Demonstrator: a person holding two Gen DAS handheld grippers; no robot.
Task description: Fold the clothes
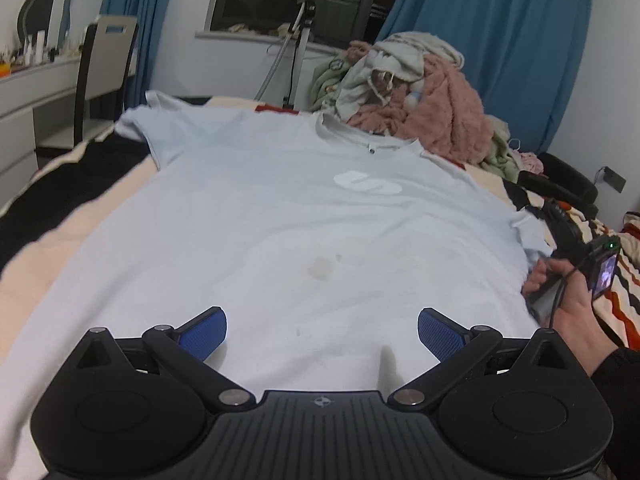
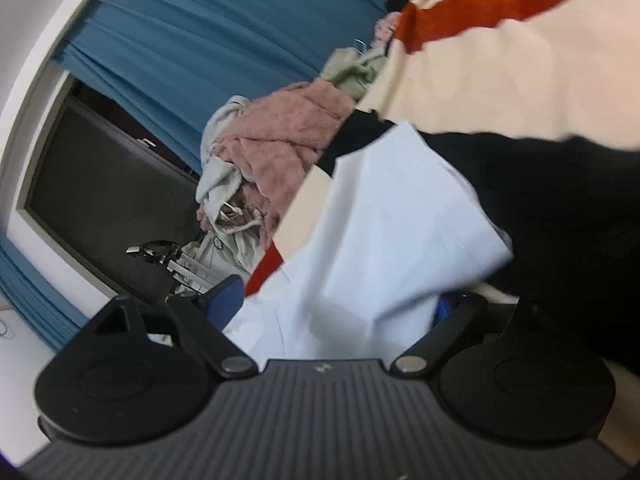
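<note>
Tee flat on bed, both my grippers wide apart, nothing gripped.

Left wrist view: pale blue tee (image 1: pixel 288 216) lies spread face up on the striped blanket (image 1: pixel 52 216), collar at the far end, white logo (image 1: pixel 366 183) on the chest, faint stains near the middle. My left gripper (image 1: pixel 322 330) hangs over the hem, jaws released, blue pads (image 1: pixel 206 332) clear of the cloth. My right hand (image 1: pixel 568 304) sits at the tee's right edge, by the sleeve. Clothes pile (image 1: pixel 416 96) lies beyond the collar, blue curtains (image 1: pixel 500 40) behind.
Right wrist view: rolled sideways. My right gripper (image 2: pixel 336 300) is spread wide with a tee sleeve (image 2: pixel 392 216) lying between the fingers; can't tell if the pads touch it, right pad mostly hidden. Blanket (image 2: pixel 460 92) under it, pile (image 2: pixel 276 148) further off.
</note>
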